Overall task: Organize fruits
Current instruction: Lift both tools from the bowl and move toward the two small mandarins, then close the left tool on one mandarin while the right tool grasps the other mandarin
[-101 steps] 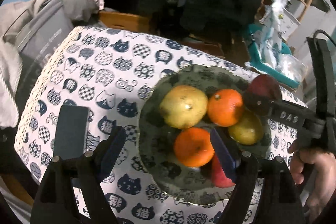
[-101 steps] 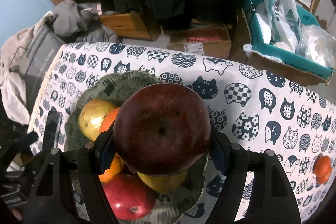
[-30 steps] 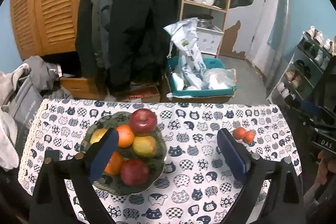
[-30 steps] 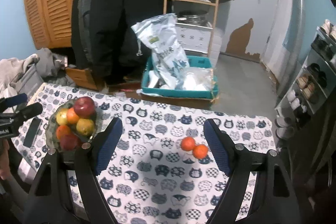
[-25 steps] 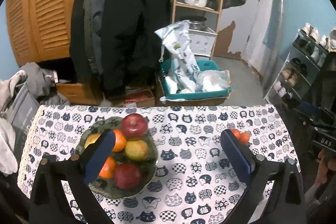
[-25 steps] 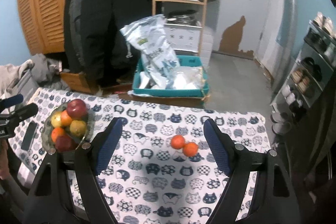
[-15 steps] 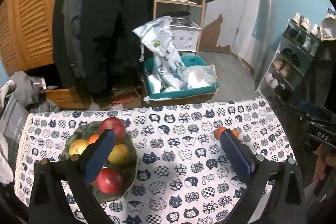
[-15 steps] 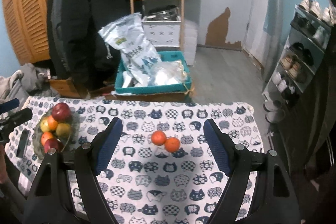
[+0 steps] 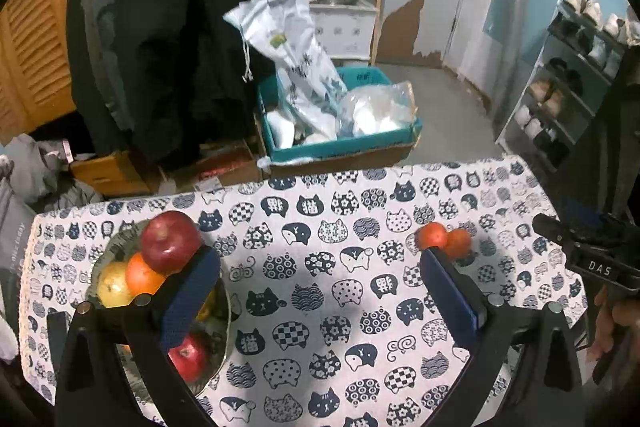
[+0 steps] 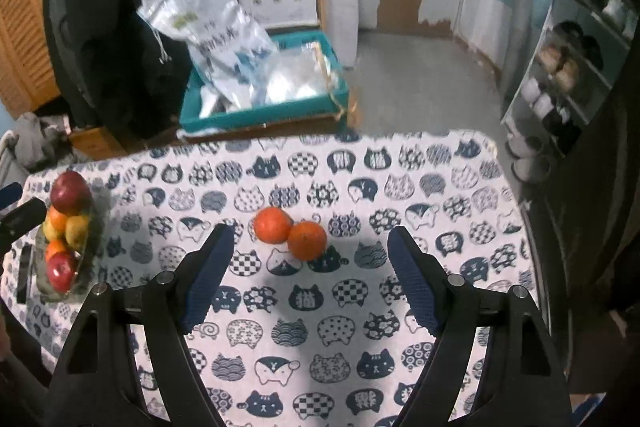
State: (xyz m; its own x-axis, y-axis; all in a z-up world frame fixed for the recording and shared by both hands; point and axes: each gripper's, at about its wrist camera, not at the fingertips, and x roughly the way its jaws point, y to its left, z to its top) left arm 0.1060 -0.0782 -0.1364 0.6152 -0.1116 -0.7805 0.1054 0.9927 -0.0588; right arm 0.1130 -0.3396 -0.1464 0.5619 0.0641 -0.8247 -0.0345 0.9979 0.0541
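Your left gripper (image 9: 320, 291) fingers wide, empty; your right gripper (image 10: 310, 275) wide, above two oranges (image 10: 290, 231); bowl (image 10: 86, 267) well left

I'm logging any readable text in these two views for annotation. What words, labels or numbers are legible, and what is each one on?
"DAS": white letters on the right gripper, at the right edge of the left wrist view.
Grey bag at the left edge: faint vertical lettering, too blurred to read.
White sack in the teal box: dark printed characters and a small logo, too blurred to read.
Tablecloth: some cat heads hold characters, too small to make out.
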